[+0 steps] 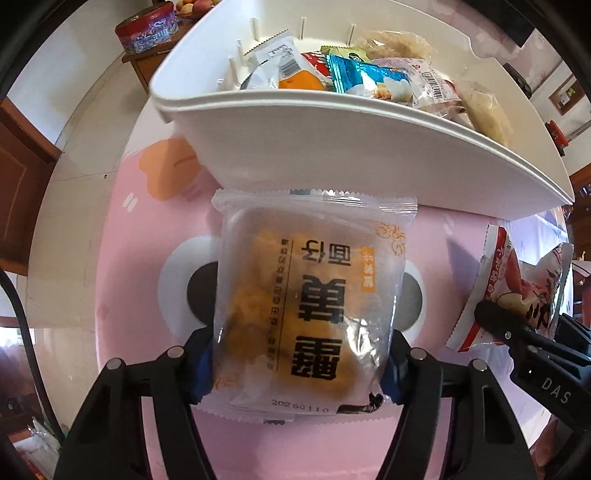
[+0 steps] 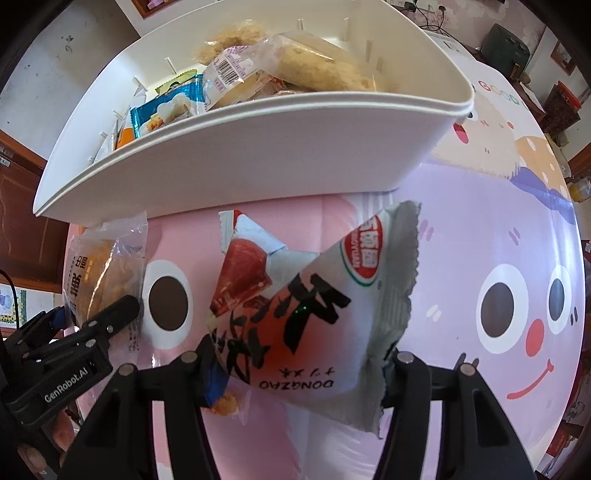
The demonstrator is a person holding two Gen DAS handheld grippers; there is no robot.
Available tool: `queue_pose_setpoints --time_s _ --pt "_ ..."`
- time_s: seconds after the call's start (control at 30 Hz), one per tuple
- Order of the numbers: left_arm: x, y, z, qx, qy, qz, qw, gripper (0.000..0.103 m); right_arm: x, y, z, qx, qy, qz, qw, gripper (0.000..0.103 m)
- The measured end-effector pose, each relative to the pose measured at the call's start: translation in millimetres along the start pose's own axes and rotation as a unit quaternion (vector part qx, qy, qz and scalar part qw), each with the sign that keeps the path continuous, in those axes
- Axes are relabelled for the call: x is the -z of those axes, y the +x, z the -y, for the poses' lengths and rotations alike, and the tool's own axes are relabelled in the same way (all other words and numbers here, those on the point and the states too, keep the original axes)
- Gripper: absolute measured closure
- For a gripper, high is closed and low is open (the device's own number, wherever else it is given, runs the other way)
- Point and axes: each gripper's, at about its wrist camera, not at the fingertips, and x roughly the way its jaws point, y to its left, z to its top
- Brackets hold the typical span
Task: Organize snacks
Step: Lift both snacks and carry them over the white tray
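My left gripper (image 1: 295, 369) is shut on a clear bread packet (image 1: 310, 302) with black lettering, held just in front of the white basket (image 1: 332, 147). The basket holds several snack packets (image 1: 354, 74). My right gripper (image 2: 299, 373) is shut on a white and red snack bag (image 2: 317, 317), also held before the basket (image 2: 240, 162). The right gripper and its bag (image 1: 517, 291) show at the right of the left wrist view. The left gripper (image 2: 125, 310) and the bread packet (image 2: 103, 273) show at the left of the right wrist view.
The table carries a pink cartoon cloth (image 2: 480, 258) with large eyes and a smile. A round red tin (image 1: 147, 29) stands on a wooden cabinet behind the basket. Wooden doors (image 1: 22, 177) are at the left. Boxes and appliances (image 2: 509, 44) stand at the far right.
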Motion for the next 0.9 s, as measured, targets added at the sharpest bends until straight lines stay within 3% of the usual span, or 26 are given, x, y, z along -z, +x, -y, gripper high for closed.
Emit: queue_pose_setpoints --time_s 0.33,0.63,0.9 --pt "16.3 -84.0 4.2 0.029 0.009 0.067 0.9973 0.036 11.6 -50.1 -8.5 -0.029 -0.017 0.033 0.999 0.044" --pt "4.3 -183.9 2.9 0.059 -0.002 0.157 0.9859 0.035 5.5 -140.1 -16.8 -0.065 -0.026 0.121 0.990 0.044" --pt "-22.2 -244.5 21.3 0.048 0.022 0.209 0.9765 0.034 -16.1 -215.1 -6.5 -0.064 -0.030 0.203 0.977 0.044"
